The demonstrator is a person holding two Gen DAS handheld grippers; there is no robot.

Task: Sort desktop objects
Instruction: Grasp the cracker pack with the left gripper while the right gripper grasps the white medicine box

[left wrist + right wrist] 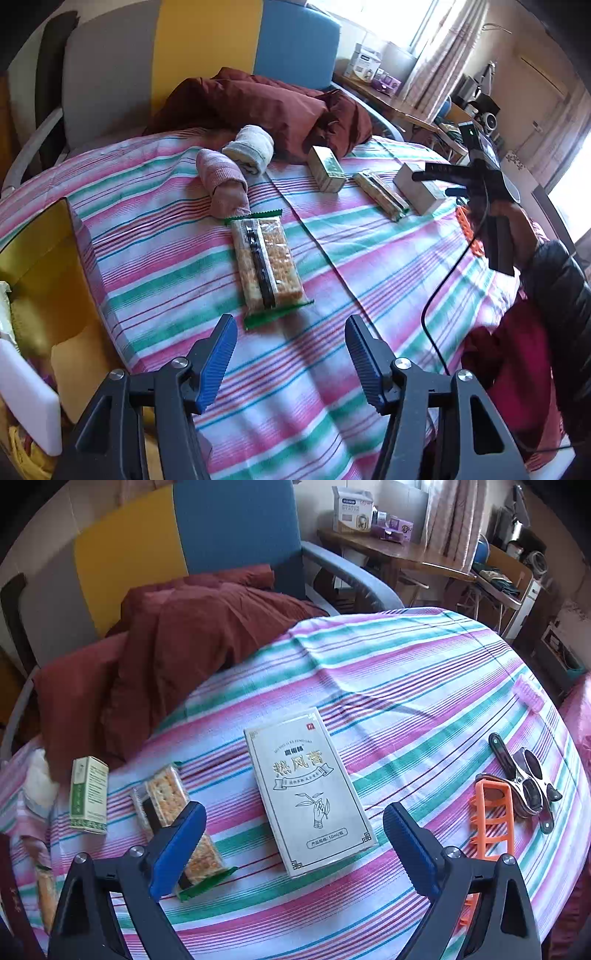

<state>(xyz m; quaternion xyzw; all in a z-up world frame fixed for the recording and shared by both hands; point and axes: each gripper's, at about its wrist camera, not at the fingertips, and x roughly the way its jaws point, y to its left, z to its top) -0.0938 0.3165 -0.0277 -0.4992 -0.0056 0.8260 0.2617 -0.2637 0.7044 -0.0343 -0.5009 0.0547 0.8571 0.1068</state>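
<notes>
Left wrist view. The left gripper is shown with its blue-padded jaws set apart and nothing between them, poised above the striped cloth. Just ahead of the fingertips a cracker packet with green ends lies flat on the cloth. Beyond it a pink rolled towel and a white rolled towel are seen touching each other, near a dark red cushion. Further right a small green-and-white box, a second cracker packet and a large white box lie in a row. At the left edge a yellow container is partly visible. At the right the right gripper is seen from behind, held in a hand; its jaw state cannot be told from this view.

Right wrist view. The right gripper is shown wide open and empty, its fingers framing the large white box, which lies flat on the striped cloth untouched. The second cracker packet passes partly behind the left finger; the small green-and-white box lies beyond it. To the right an orange plastic piece rests touching a metal clip.
</notes>
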